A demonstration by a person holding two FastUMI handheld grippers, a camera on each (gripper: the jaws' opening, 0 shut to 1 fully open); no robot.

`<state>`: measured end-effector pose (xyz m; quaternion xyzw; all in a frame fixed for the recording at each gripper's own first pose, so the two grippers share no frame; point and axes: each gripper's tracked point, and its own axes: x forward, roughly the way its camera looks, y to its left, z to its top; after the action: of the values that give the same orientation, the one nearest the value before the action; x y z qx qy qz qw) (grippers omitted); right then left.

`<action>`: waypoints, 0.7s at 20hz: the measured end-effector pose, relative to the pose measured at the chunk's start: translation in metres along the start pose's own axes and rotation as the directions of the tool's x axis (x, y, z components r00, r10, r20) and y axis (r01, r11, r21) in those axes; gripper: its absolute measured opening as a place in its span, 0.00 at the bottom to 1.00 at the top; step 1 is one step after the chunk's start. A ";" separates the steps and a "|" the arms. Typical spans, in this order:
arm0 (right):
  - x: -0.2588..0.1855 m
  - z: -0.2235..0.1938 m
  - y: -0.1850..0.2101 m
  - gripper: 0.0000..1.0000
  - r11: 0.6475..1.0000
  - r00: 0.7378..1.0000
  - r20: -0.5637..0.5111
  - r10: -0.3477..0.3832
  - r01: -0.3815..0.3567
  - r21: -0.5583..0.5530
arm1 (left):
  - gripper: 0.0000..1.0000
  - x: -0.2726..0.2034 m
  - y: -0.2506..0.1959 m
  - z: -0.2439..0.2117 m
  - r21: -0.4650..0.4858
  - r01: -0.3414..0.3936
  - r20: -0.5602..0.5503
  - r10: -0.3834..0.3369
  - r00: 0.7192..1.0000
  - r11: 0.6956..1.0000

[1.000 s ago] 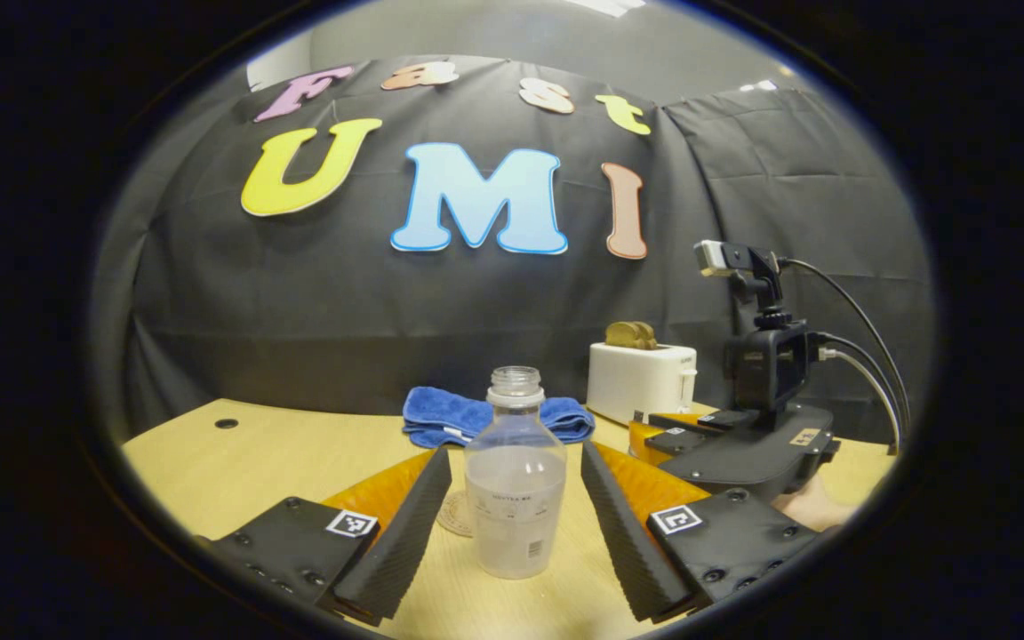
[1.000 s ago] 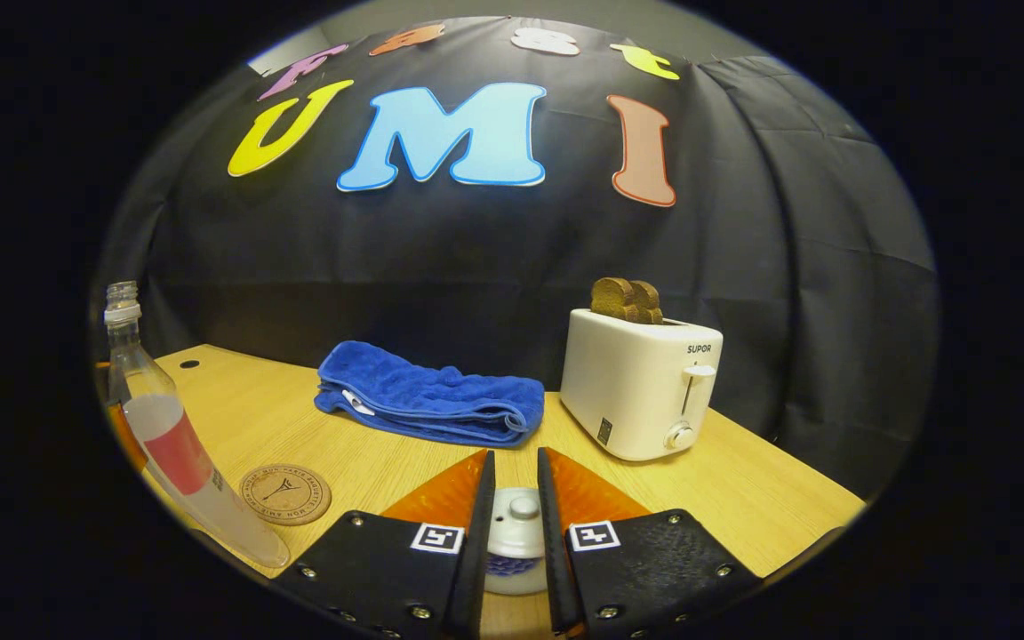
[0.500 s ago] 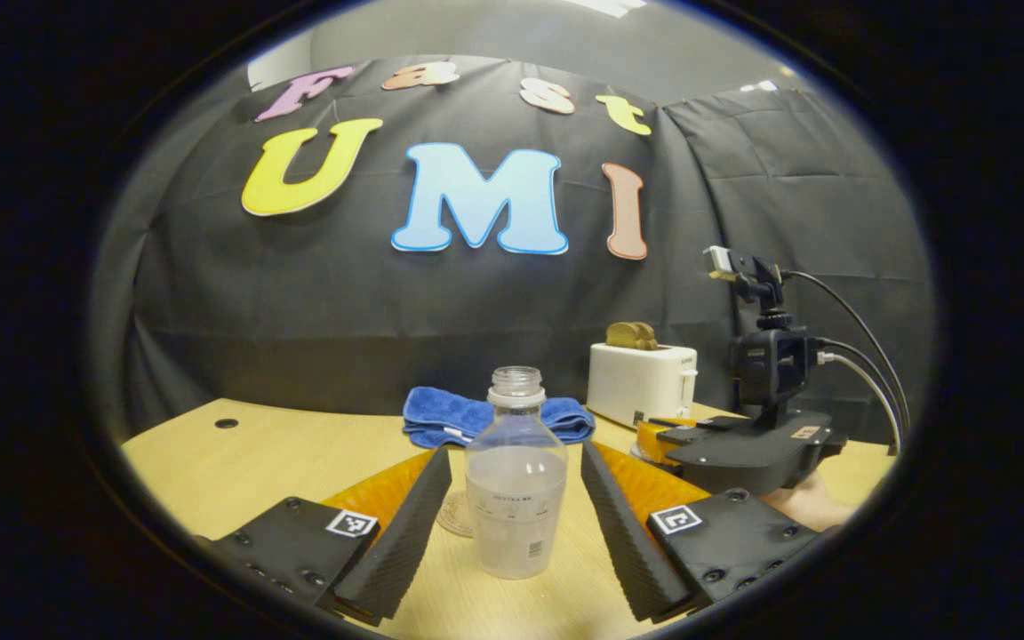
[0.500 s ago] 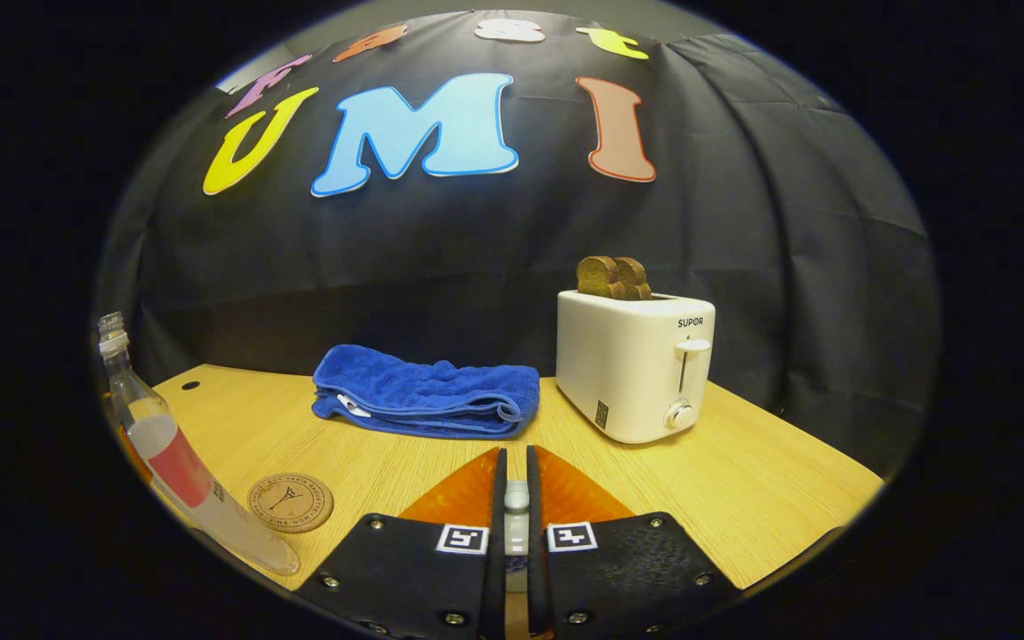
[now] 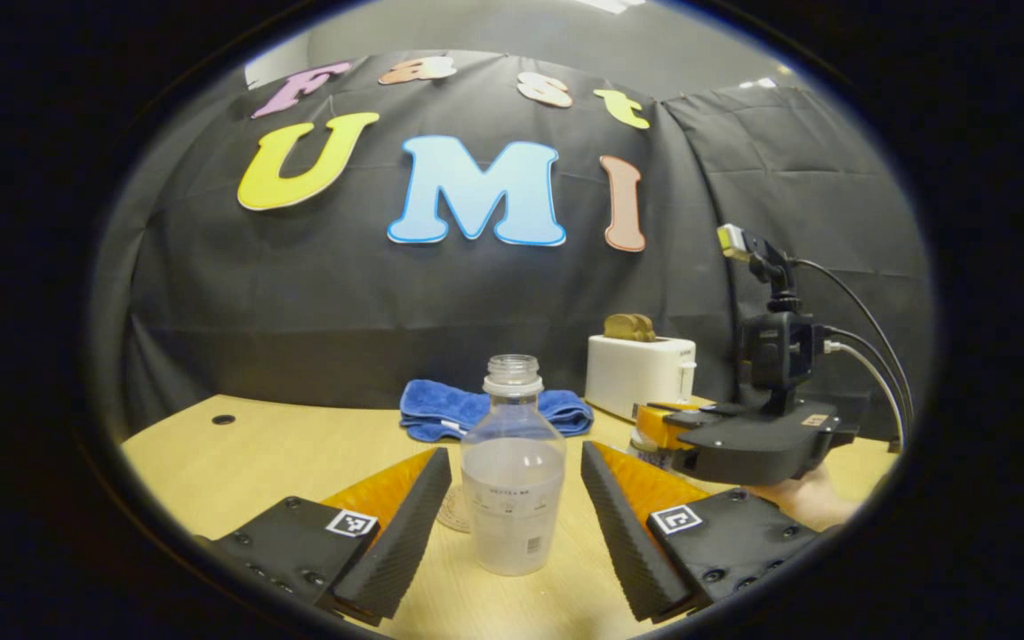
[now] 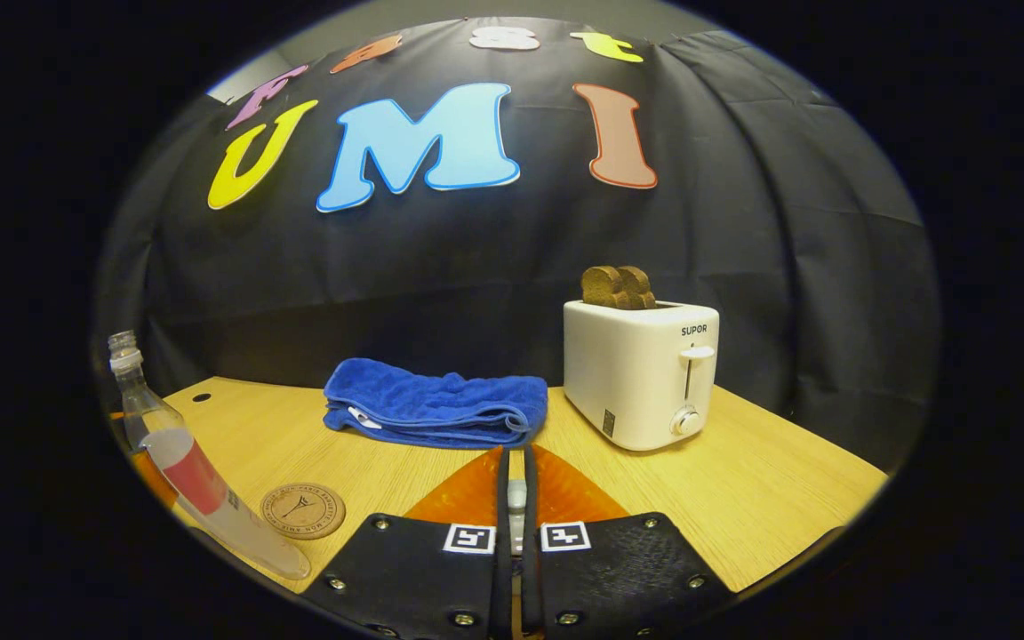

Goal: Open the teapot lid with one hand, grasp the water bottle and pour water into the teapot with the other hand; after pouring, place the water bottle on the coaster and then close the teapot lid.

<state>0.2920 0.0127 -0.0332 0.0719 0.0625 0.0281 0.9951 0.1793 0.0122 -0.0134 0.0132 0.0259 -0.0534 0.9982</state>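
A clear, uncapped water bottle [image 5: 514, 480], partly full, stands on the table between the fingers of my left gripper [image 5: 512, 453]. That gripper is open and its pads stay clear of the bottle's sides. A round cork coaster [image 5: 456, 513] peeks out just behind the bottle. To the right, a hand holds my right gripper [image 5: 668, 427] a little above the table, over a bit of white, blue-patterned teapot [image 5: 652, 452]. In the right gripper view my right gripper [image 6: 515, 462] is shut on the lid's white knob [image 6: 517, 494]. The bottle [image 6: 176, 453] and coaster [image 6: 302, 510] lie at the left.
A folded blue towel [image 6: 436, 409] lies at the back of the wooden table [image 6: 743, 498]. A white toaster [image 6: 641, 369] with two slices of bread stands to its right. The black cloth wall closes off the back.
My right gripper went from open around the lid knob to shut on it, then rose a little. My left gripper stayed open around the bottle.
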 end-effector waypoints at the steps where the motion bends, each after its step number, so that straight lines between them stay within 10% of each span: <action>1: -0.002 0.004 0.000 0.05 1.000 1.000 0.010 -0.002 0.002 -0.002 | 0.97 0.000 0.000 -0.001 0.001 0.002 -0.005 -0.002 1.000 1.000; 14: -0.030 0.024 -0.074 0.04 0.991 0.990 0.049 -0.133 0.134 -0.014 | 0.97 0.022 0.005 -0.058 0.036 -0.010 -0.152 0.015 0.988 0.999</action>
<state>0.2691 -0.0656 -0.0173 0.0598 0.0428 -0.0398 0.9965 0.1991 0.0161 -0.0719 0.0349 0.1008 -0.0462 0.9932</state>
